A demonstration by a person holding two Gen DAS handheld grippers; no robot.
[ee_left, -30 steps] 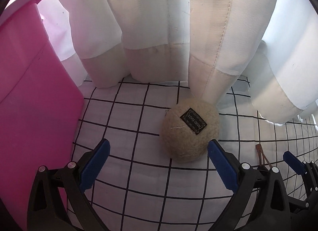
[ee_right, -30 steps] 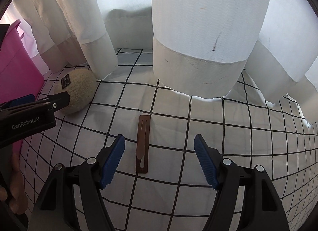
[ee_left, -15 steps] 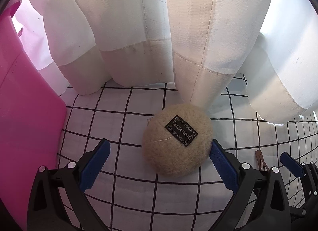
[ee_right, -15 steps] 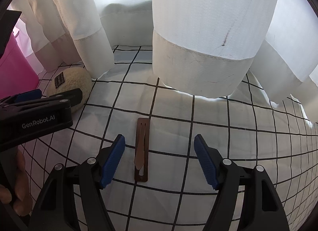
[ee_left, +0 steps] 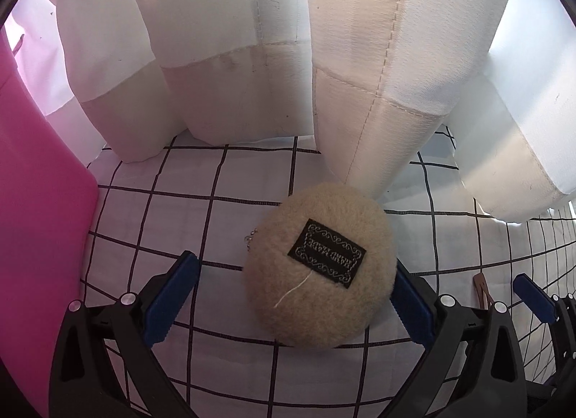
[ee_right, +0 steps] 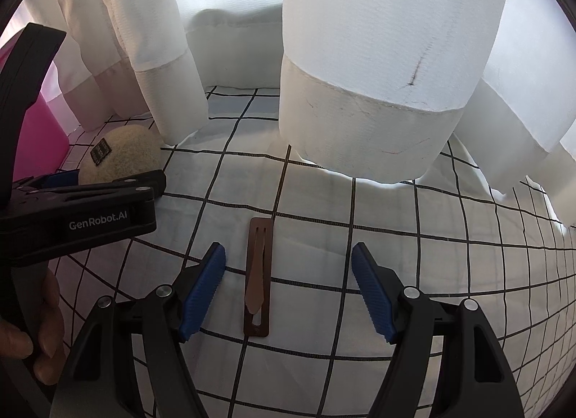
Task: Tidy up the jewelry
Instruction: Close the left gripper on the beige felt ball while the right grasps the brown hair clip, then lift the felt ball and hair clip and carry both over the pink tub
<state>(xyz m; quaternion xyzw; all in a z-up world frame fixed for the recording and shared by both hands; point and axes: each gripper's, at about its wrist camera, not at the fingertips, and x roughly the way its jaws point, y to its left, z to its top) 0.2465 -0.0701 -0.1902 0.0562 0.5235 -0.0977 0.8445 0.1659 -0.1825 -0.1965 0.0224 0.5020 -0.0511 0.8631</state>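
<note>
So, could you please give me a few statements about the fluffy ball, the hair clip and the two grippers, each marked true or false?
1. The fluffy beige ball lies between the open blue pads of the left gripper. True.
2. The right gripper is clamped shut on the brown hair clip. False: its pads stand apart on either side, and the clip lies flat on the checked cloth, untouched.
3. The ball carries a black label. True.
4. The ball sits inside the pink container. False: it rests on the cloth, to the container's right.
5. White curtains hang down to the cloth behind both items. True.
</note>
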